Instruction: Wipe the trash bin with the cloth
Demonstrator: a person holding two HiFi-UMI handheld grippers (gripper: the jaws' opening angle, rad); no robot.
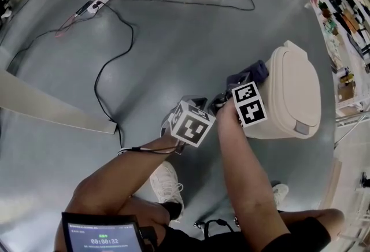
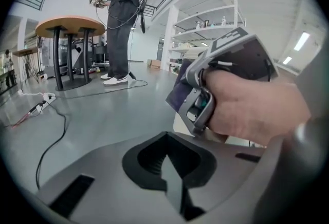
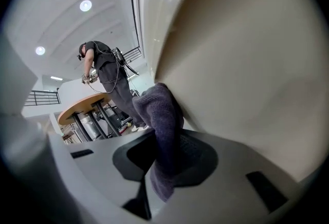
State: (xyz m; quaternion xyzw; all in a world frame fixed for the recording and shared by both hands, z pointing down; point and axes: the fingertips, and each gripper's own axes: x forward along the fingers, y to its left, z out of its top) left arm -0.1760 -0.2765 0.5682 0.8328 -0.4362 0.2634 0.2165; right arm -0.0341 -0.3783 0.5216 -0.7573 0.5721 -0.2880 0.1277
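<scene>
In the right gripper view the trash bin [image 3: 247,63] overruns the top and right edges, showing only bare beige wall. In the head view the right gripper [image 1: 251,76] hides most of the cloth [image 1: 261,70], which seems pressed against the bin's side.

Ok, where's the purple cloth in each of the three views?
Head view: cloth right of centre, in the right gripper against the trash bin's left side.
Left gripper view: right of centre, poking from behind the right gripper.
Right gripper view: centre, pinched between the jaws.
Shared landmark: the beige trash bin.
</scene>
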